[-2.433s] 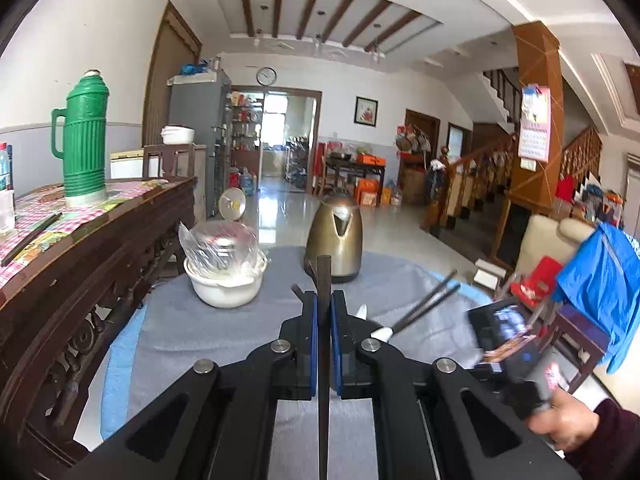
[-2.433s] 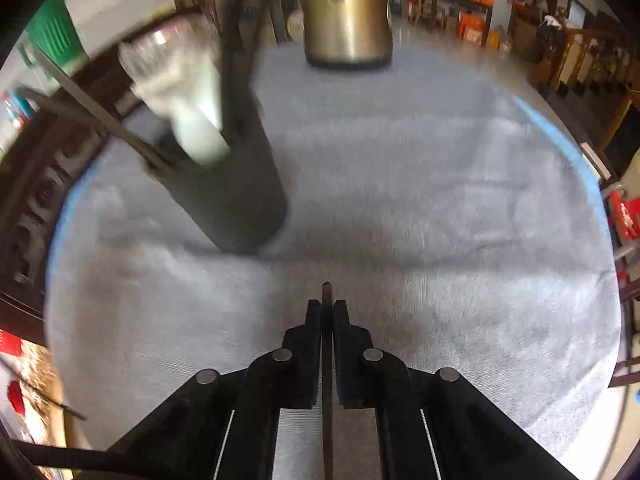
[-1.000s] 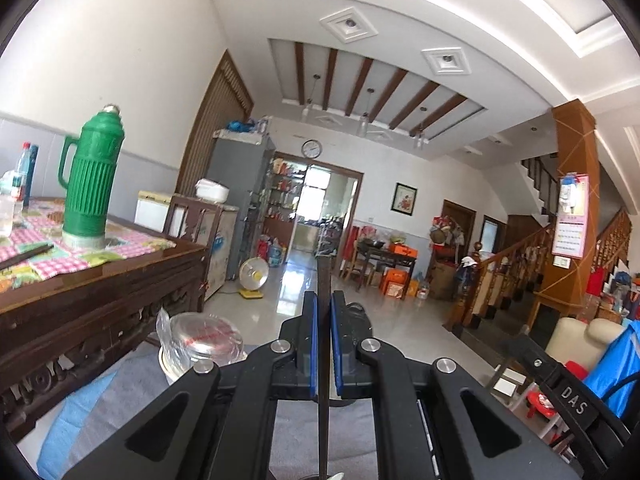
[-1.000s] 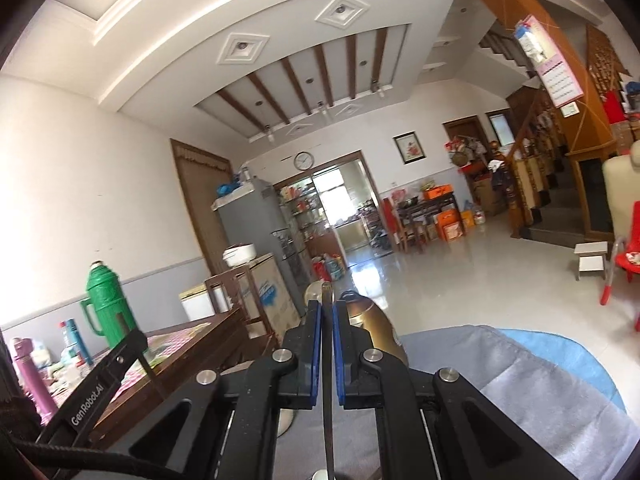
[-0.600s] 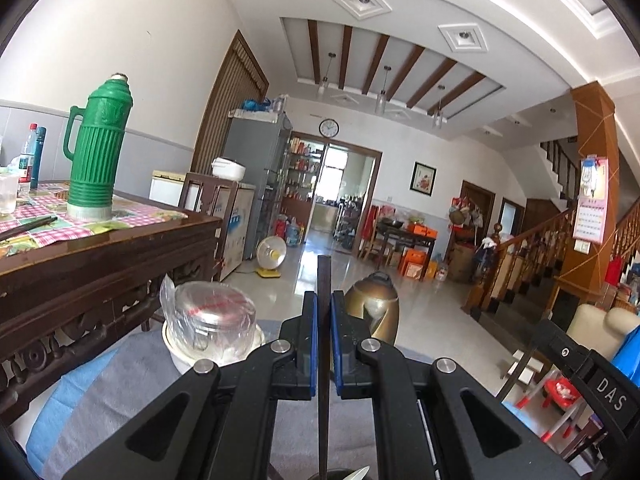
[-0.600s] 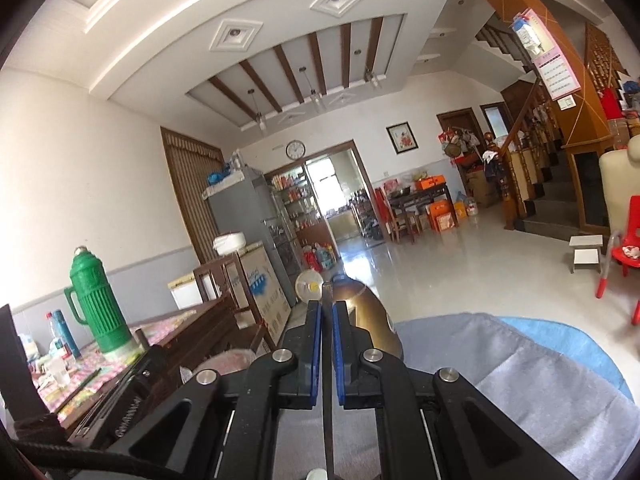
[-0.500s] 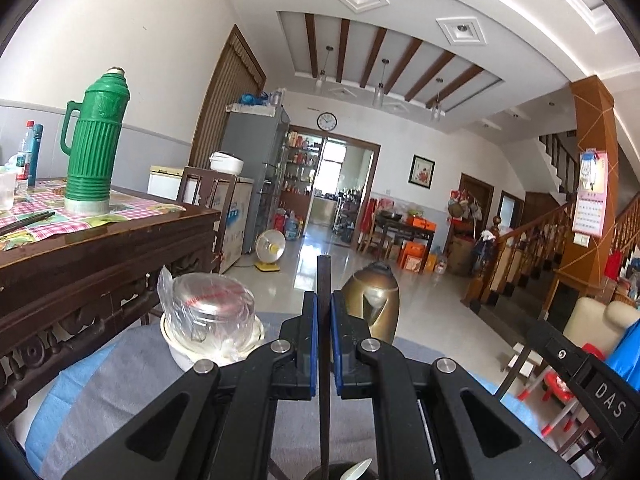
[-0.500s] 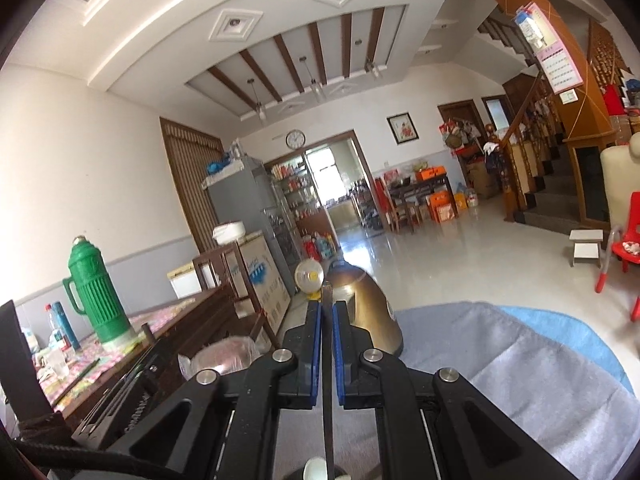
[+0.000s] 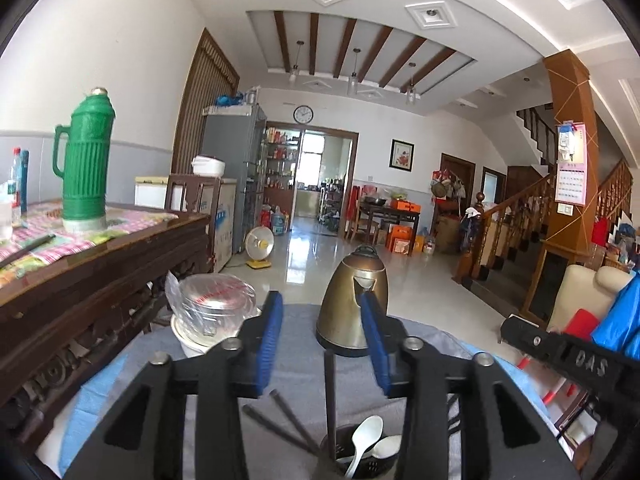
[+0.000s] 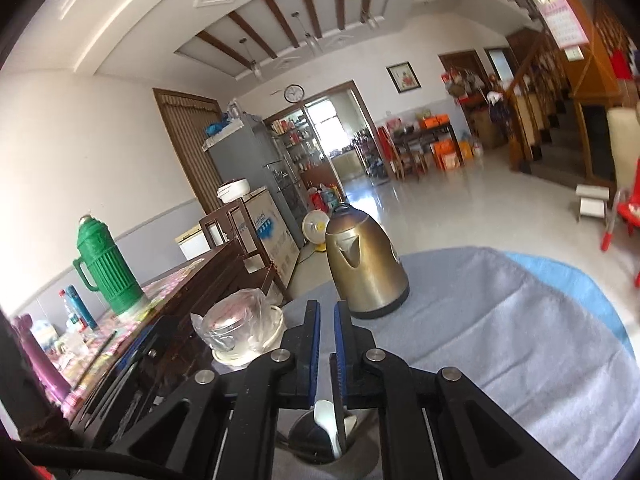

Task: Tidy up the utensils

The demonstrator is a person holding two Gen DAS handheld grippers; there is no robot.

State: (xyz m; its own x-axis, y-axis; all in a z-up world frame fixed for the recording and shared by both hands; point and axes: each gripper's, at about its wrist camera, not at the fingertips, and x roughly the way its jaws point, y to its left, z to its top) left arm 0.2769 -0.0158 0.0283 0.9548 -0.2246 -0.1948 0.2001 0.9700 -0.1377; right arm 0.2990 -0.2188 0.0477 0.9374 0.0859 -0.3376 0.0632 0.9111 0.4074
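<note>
chopsticks (image 9: 330, 396): 3 | spoons (image 9: 366, 440): 2 | holder (image 9: 360, 462): 1 | kettle (image 9: 354, 308): 1 | thermos (image 9: 86, 160): 1

Dark round utensil holder (image 9: 360, 462) stands upright on grey cloth, at bottom edge of the left wrist view, mostly cut off; perforated wall shows inside. Two white spoons (image 9: 370, 442) sit in it, bowls up, leaning right, one bowl overlapping the other. One dark chopstick (image 9: 329, 396) stands near vertical in the holder, top end free between the spread blue pads. Two more dark chopsticks (image 9: 286, 424) lean out to the left, tips apart. In the right wrist view the holder (image 10: 320, 442) shows from above, with a white spoon (image 10: 326, 420) and a dark chopstick (image 10: 340, 412) rising between the narrowly parted pads; contact unclear.
</note>
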